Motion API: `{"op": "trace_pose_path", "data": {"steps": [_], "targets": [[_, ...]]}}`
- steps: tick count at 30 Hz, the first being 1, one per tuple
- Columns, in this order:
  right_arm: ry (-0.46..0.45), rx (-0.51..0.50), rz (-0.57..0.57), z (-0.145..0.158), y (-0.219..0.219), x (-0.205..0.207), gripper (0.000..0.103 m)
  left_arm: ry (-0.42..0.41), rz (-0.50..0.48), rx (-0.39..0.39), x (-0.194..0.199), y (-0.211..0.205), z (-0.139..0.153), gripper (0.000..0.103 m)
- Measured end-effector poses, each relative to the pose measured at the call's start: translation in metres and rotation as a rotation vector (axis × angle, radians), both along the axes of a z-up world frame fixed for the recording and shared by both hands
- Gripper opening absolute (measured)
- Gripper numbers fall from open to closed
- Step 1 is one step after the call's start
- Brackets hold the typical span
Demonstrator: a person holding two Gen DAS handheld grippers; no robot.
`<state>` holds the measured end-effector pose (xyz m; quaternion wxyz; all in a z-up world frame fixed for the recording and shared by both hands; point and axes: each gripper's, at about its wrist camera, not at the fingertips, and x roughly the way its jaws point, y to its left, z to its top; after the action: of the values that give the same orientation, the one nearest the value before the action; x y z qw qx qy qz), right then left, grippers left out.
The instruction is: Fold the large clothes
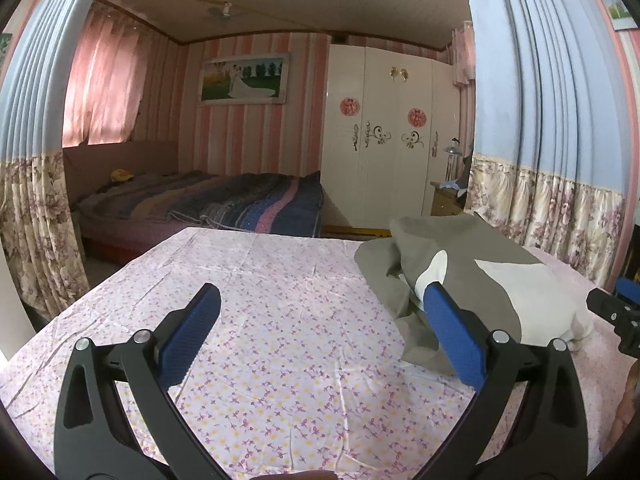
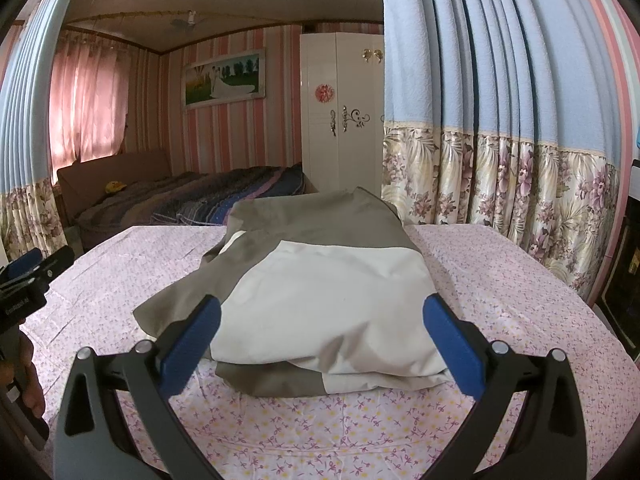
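Note:
A grey-and-white garment [image 2: 328, 292] lies bunched and partly folded on a table covered by a pink floral cloth [image 2: 520, 300]. My right gripper [image 2: 322, 308] is open, hovering just in front of the garment's near edge with nothing between its blue pads. In the left wrist view the same garment [image 1: 472, 276] sits to the right. My left gripper [image 1: 320, 304] is open over bare floral cloth [image 1: 280, 340], its right finger [image 1: 452, 332] in front of the garment's left edge. The right gripper's body [image 1: 618, 312] shows at the far right edge.
Blue and floral curtains [image 2: 500, 120] hang close behind the table on the right. A bed with a striped blanket [image 1: 224, 200] and a white wardrobe [image 1: 392, 136] stand beyond. A hand on the left tool [image 2: 24, 312] shows at the left edge.

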<state>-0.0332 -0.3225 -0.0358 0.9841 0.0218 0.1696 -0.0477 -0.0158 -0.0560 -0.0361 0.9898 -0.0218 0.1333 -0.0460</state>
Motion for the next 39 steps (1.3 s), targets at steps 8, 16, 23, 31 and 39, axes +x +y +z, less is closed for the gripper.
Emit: {"op": "trace_pose_path", "data": {"steps": [8, 16, 23, 31, 39], "targets": [[0.0, -0.002, -0.001, 0.0, 0.0, 0.0, 0.101, -0.028, -0.001, 0.023, -0.005, -0.004, 0.003, 0.1], [-0.001, -0.002, 0.001, 0.0, -0.001, 0.001, 0.101, 0.006, 0.005, -0.035, 0.0, 0.007, 0.004, 0.1], [0.0, -0.001, 0.001, -0.001, -0.002, 0.001, 0.101, 0.023, 0.003, -0.034, 0.004, 0.007, 0.002, 0.1], [-0.005, -0.013, -0.001, -0.001, -0.004, 0.001, 0.101, 0.034, -0.008, -0.045, 0.006, 0.008, 0.0, 0.1], [-0.004, -0.016, 0.0, -0.002, -0.006, 0.0, 0.101, 0.023, 0.001, -0.034, 0.004, 0.008, 0.0, 0.1]]}}
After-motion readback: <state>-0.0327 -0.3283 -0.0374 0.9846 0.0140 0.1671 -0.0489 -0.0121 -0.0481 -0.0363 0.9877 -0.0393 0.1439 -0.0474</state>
